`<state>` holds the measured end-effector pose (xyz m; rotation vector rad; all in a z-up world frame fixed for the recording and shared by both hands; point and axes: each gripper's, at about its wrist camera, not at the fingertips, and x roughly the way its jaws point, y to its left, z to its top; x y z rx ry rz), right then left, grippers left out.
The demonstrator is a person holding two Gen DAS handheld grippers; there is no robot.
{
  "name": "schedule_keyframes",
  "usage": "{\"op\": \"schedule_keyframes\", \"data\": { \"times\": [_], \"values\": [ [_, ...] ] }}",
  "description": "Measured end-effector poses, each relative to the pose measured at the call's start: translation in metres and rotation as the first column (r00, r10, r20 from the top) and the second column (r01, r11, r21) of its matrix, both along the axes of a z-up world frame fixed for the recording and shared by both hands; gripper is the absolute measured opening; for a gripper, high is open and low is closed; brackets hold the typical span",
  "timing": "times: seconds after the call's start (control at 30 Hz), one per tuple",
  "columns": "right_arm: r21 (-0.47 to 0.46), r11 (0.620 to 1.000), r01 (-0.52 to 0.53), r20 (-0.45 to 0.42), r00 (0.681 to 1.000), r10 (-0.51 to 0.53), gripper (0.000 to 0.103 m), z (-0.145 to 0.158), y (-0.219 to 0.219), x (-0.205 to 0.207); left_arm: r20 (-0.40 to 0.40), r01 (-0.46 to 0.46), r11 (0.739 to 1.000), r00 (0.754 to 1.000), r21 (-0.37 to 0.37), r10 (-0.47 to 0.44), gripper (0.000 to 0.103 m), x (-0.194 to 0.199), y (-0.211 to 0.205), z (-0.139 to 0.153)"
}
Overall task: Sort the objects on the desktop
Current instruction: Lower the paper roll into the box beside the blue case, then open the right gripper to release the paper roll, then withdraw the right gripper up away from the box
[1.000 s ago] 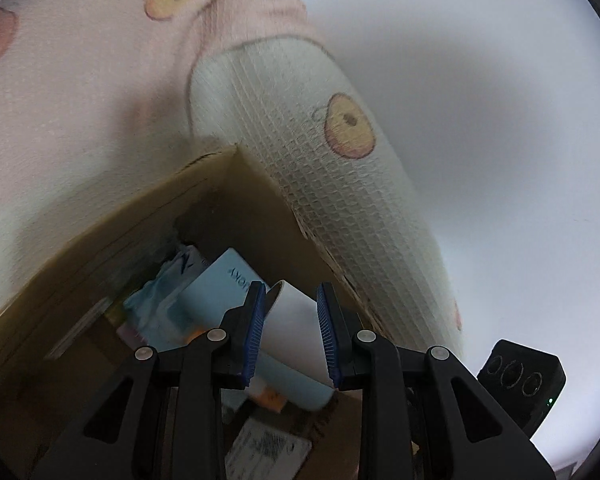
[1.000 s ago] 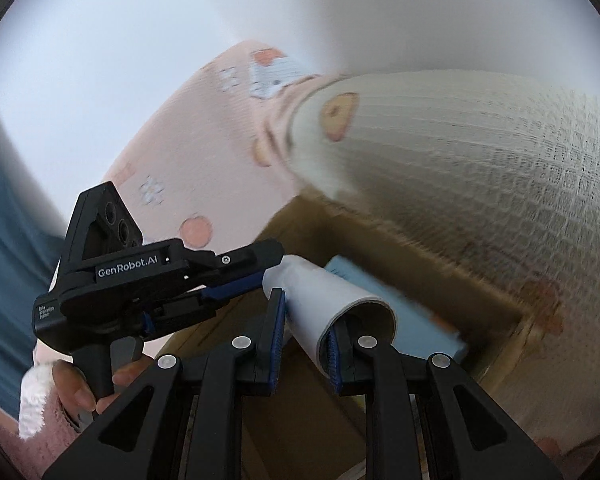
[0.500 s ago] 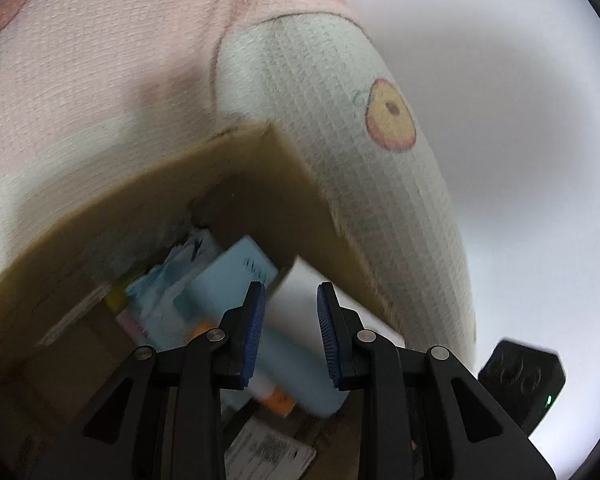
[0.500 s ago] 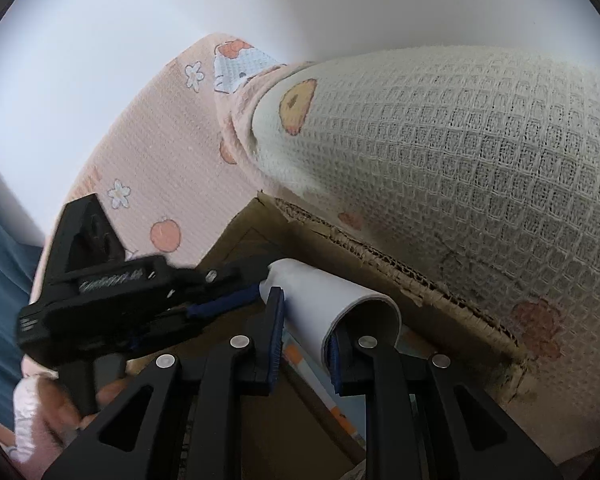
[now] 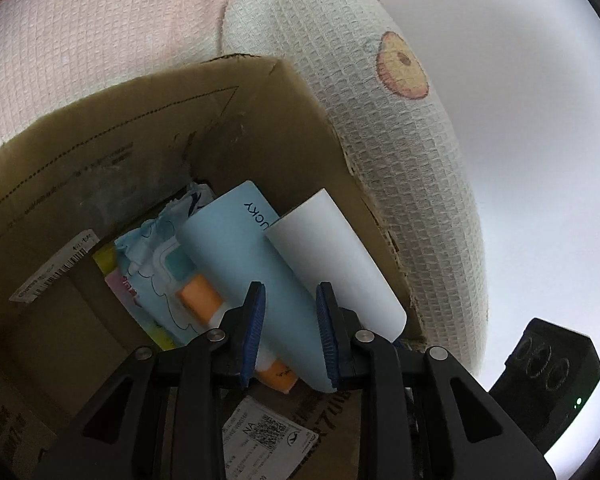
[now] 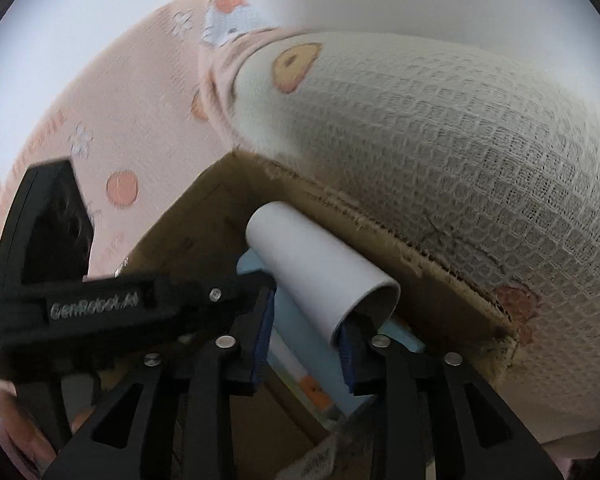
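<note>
A white paper cup [image 6: 320, 268] lies tilted inside an open cardboard box [image 6: 440, 280], along the box's right wall. My right gripper [image 6: 305, 342] grips its rim: one finger is inside the cup's mouth, the other outside. The cup also shows in the left wrist view [image 5: 336, 260]. My left gripper [image 5: 289, 336] is open and empty, hovering over a light blue tube [image 5: 240, 248] that lies in the box [image 5: 100, 152] beside the cup. The left gripper's body [image 6: 100, 304] shows at the left in the right wrist view.
The box also holds a pack of wet wipes [image 5: 152, 256], an orange-capped tube [image 5: 204, 300] and paper labels [image 5: 268, 436]. A waffle-weave cream blanket [image 5: 380, 120] and a pink printed blanket [image 5: 100, 32] surround the box. A white wall [image 5: 540, 160] lies beyond.
My left gripper let go of the white cup and moved left; its jaws now straddle the blue tube. My right gripper has carried the cup lower into the box.
</note>
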<state>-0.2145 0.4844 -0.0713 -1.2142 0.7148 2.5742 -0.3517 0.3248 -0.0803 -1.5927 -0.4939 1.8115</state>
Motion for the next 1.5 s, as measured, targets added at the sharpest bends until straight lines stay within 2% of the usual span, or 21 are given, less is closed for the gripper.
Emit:
{"op": "schedule_keyframes", "data": {
  "times": [0.23,0.33,0.4,0.47,0.5,0.53,0.67,0.83,0.97,1.0,1.1,1.27,1.33,1.37,1.43,1.5],
  "values": [
    [-0.038,0.999,0.011,0.009,1.000,-0.010,0.037,0.012,0.007,0.015,-0.007,0.000,1.000,1.000,-0.014,0.000,0.028,0.004,0.001,-0.001],
    [-0.073,0.997,0.021,-0.007,1.000,-0.022,0.037,0.017,0.013,0.028,-0.018,-0.001,0.999,1.000,-0.034,0.000,0.028,0.008,0.002,-0.001],
    [-0.052,0.998,0.037,-0.023,0.999,-0.038,0.037,0.023,0.014,0.033,-0.015,-0.006,1.000,1.000,-0.027,0.006,0.028,0.010,0.000,-0.001],
    [-0.012,0.999,0.042,-0.052,0.998,-0.042,0.032,0.030,0.013,0.038,-0.004,-0.015,1.000,1.000,-0.021,0.015,0.028,0.011,-0.001,-0.003],
    [0.012,0.999,0.036,-0.076,0.996,-0.035,0.018,0.035,0.012,0.040,-0.004,-0.020,1.000,1.000,-0.019,0.020,0.028,0.012,-0.002,-0.003],
    [0.045,0.998,0.035,-0.087,0.996,-0.031,0.014,0.039,0.010,0.040,-0.007,-0.022,1.000,1.000,-0.021,0.022,0.028,0.013,-0.003,-0.003],
    [0.044,0.999,-0.010,-0.104,0.995,0.014,0.013,0.043,0.006,0.031,-0.016,-0.030,0.999,0.999,-0.031,0.029,0.028,0.018,-0.004,-0.002],
    [0.040,0.999,-0.008,-0.016,1.000,0.008,0.011,0.020,0.006,0.005,-0.013,-0.034,0.998,0.999,-0.056,0.033,0.030,0.021,-0.006,-0.003],
    [0.058,0.998,-0.010,0.012,1.000,0.009,0.011,0.025,0.001,0.003,-0.025,-0.035,0.995,0.999,-0.089,0.033,0.032,0.026,-0.007,0.001],
    [0.052,0.998,-0.023,0.008,1.000,0.023,0.011,0.028,-0.001,0.001,-0.025,-0.036,0.996,0.999,-0.081,0.034,0.034,0.028,-0.009,0.004],
    [0.057,0.997,-0.041,-0.022,0.999,0.043,0.011,0.045,-0.010,0.008,-0.049,-0.063,0.996,0.997,-0.064,0.060,0.051,0.038,-0.020,0.019],
    [0.064,0.997,-0.046,-0.010,0.999,0.046,0.012,0.070,-0.025,0.027,-0.145,-0.117,0.989,0.984,-0.088,0.104,0.060,0.066,-0.051,0.054],
    [0.049,0.997,-0.061,0.022,0.998,0.060,0.016,0.075,-0.032,0.031,-0.197,-0.137,0.986,0.974,-0.100,0.116,0.060,0.067,-0.060,0.074],
    [0.037,0.997,-0.065,0.033,0.997,0.064,0.018,0.078,-0.036,0.035,-0.224,-0.154,0.982,0.966,-0.106,0.127,0.061,0.046,-0.063,0.082],
    [0.014,0.998,-0.067,0.026,0.997,0.067,0.034,0.084,-0.041,0.044,-0.298,-0.182,0.975,0.945,-0.130,0.137,0.066,0.059,-0.088,0.103],
    [0.013,0.998,-0.066,0.018,0.998,0.066,0.048,0.091,-0.048,0.054,-0.382,-0.206,0.962,0.916,-0.182,0.124,0.069,0.071,-0.094,0.121]
  ]
}}
